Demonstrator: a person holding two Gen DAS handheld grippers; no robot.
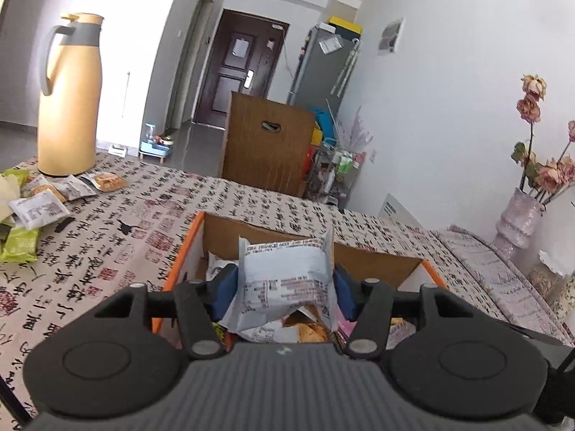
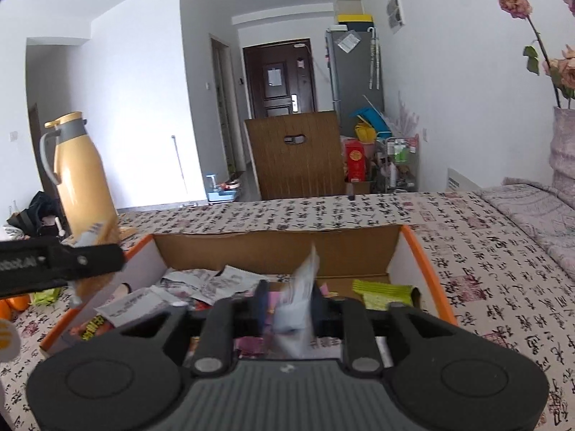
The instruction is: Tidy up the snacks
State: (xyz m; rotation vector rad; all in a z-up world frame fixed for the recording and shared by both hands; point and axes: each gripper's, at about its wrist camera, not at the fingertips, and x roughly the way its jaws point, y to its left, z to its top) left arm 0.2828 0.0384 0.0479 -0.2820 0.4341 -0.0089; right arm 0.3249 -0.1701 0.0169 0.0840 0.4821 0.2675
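Observation:
An orange-edged cardboard box [image 1: 187, 244] stands on the script-print tablecloth and holds several snack packets. Over it, my left gripper [image 1: 284, 287] is shut on a puffy white snack packet [image 1: 287, 269], and both blue pads touch its sides. In the right wrist view the same box [image 2: 427, 262] lies just ahead. My right gripper [image 2: 287, 305] hangs over it with its jaws apart. A blurred white packet [image 2: 298, 298] stands between them, leaning toward the right pad with a gap on its left. The left gripper's black finger [image 2: 82, 262] shows at the left edge with its packet.
A tall yellow thermos [image 1: 70, 107] stands at the back left, with loose snack packets [image 1: 36, 204] piled before it. A vase of dried flowers [image 1: 521, 215] is at the right. A wooden chair back [image 1: 266, 143] rises behind the table's far edge. Oranges [image 2: 14, 303] lie at the left.

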